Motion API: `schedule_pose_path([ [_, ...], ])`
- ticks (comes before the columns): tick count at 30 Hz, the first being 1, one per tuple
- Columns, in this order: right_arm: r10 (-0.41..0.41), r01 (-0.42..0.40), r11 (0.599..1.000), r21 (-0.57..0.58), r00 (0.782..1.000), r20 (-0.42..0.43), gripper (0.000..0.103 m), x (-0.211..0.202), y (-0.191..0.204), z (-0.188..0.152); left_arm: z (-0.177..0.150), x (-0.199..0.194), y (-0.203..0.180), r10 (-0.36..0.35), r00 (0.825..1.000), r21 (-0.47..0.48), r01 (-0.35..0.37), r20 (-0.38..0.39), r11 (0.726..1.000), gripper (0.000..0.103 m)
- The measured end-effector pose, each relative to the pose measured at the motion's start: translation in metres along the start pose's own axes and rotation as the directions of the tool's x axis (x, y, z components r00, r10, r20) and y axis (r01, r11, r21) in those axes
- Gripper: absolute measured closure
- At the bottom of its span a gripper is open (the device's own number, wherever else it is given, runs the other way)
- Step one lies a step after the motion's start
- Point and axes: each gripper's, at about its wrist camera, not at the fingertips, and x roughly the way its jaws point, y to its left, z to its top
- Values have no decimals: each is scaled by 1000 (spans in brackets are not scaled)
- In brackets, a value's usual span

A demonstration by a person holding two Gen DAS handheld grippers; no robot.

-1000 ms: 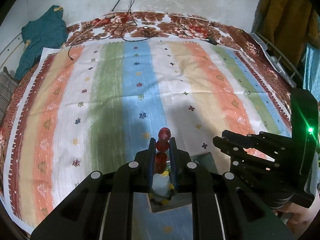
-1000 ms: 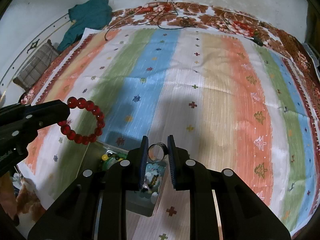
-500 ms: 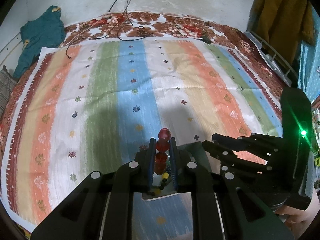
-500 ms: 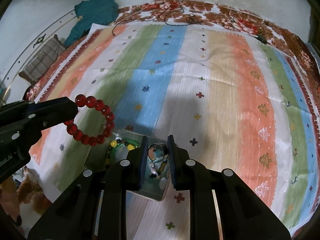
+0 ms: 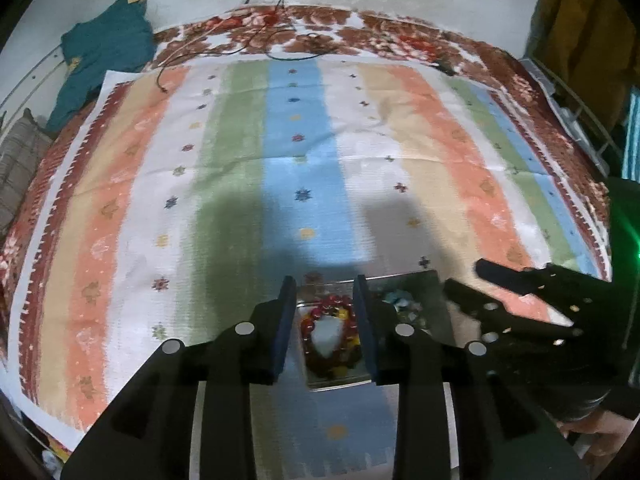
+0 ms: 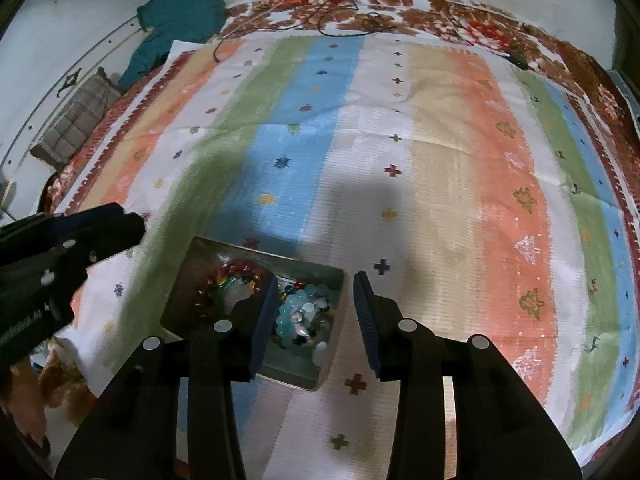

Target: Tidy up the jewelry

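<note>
while both claws hang over the metal tray [image 6: 332, 280], neither has anything in its grip: the left claw [image 5: 325, 328] has just been opening, and its blue pads stand apart with only air between them, and the right claw [image 6: 316, 320] has just been opening too, its jaws parted and bare. the tray lies on a striped cloth [image 5: 296, 168] spread over a bed with a brown floral cover [image 5: 384, 36]. it has two compartments. in the left one, straight under the left claw, lies the red bead bracelet [image 5: 329, 330], curled in a ring on top of some yellow and green pieces. the right compartment holds a heap of pale blue and mixed beads [image 6: 302, 314], partly hidden behind the right claw's left pad in the right wrist view. whether a small ring lies among them is too blurred to tell.

in the left wrist view the right claw's black body juts in from the right edge, covering the tray's right end; in the right wrist view the left claw enters from the left, just beside the tray but not over it.

farther off, a teal garment [image 6: 180, 16] sits at the bed's far left corner, a checked cushion [image 6: 76, 128] near it, and thin black cables [image 5: 280, 40] trail across the floral cover at the far side. a mustard cloth [image 5: 576, 20] hangs at upper right.
</note>
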Motion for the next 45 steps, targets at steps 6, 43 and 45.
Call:
schedule_pose_path([
  [6,-9,9,1000,4,1000,22,58,-8,-6,-3,-5,-5,1,-8,1000,21,8,2,1000,63],
  [43,33,-28,999,-29,977,210,12,-85,-7,-69,-75,-60,1,-51,990,-16,54,131,998,6],
  [45,18,-9,999,-40,971,239,10,-91,-7,-72,-80,-62,2,-57,990,-21,61,132,998,6],
])
